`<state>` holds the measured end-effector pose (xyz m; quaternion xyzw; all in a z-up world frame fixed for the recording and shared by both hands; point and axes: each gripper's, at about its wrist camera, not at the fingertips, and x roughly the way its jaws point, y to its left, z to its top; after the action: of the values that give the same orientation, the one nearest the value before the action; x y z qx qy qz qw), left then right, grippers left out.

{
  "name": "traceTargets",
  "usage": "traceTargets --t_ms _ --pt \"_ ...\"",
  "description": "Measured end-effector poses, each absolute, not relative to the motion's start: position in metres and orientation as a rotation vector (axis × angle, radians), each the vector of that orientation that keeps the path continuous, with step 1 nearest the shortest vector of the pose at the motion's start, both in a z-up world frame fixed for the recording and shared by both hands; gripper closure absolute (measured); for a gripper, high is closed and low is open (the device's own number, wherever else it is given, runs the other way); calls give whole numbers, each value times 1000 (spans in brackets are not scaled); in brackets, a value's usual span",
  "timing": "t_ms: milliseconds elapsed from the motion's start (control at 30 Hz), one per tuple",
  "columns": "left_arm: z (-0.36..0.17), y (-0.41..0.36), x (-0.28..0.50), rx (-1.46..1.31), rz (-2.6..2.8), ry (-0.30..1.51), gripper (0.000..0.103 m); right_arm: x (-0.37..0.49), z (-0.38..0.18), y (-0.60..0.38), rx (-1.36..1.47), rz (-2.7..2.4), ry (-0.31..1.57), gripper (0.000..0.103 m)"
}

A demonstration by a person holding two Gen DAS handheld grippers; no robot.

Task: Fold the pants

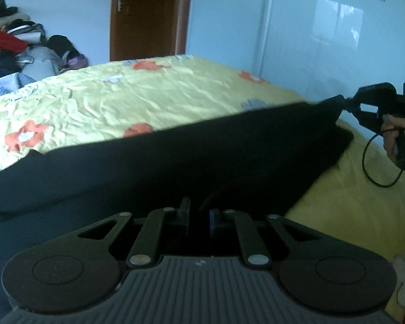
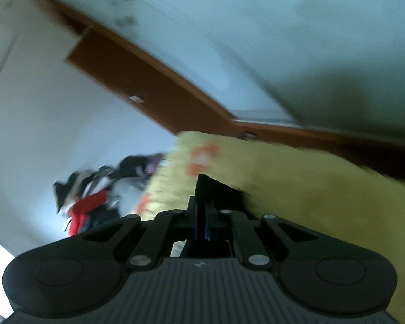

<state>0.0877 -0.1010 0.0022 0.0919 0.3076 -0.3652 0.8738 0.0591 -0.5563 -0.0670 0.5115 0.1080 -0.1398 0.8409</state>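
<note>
The black pants are lifted off the yellow flowered bed and stretched taut between my two grippers. My left gripper is shut on the near edge of the pants. My right gripper shows at the far right of the left wrist view, pinching the other corner. In the blurred, tilted right wrist view, my right gripper is shut on a black corner of the pants above the bed.
A pile of clothes lies at the far left beyond the bed. A brown door stands in the white wall behind. A black cable hangs from the right gripper.
</note>
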Motion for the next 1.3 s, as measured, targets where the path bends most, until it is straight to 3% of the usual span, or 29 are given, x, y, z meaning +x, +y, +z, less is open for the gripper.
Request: traceTargets --t_ms 167,467,733,767,800,900,933,967,1033,1100,1200,1233,1300 --pt "3 -94 83 203 -764 650 89 38 -85 -546 1072 -330 257 98" --pt "-3 -83 70 233 -761 661 89 10 -69 -543 968 -363 301 98" --pt "0 -73 70 219 -792 680 88 -7 -69 -549 1058 -402 365 86" --pt "0 -71 69 209 -804 697 79 -8 -69 -547 1058 -414 381 82" --pt "2 -67 68 193 -814 701 79 -10 -69 -545 1065 -416 397 73" --pt "10 -62 63 169 -833 688 74 -13 -73 -539 1105 -366 371 57" --pt "13 -62 62 163 -827 674 65 -12 -73 -538 1107 -358 359 49" --pt "17 -61 62 157 -815 657 52 -9 -73 -537 1097 -360 361 46" --pt "23 -60 61 134 -769 612 36 1 -69 -534 1071 -365 368 41" --pt "27 -59 62 105 -733 581 32 9 -68 -532 1062 -368 356 40" --pt "25 -57 68 68 -699 593 31 16 -69 -532 1047 -367 338 45" --pt "23 -57 69 62 -684 604 30 18 -70 -532 1049 -369 339 63" --pt "19 -56 72 61 -656 626 29 20 -75 -532 1068 -387 347 86"
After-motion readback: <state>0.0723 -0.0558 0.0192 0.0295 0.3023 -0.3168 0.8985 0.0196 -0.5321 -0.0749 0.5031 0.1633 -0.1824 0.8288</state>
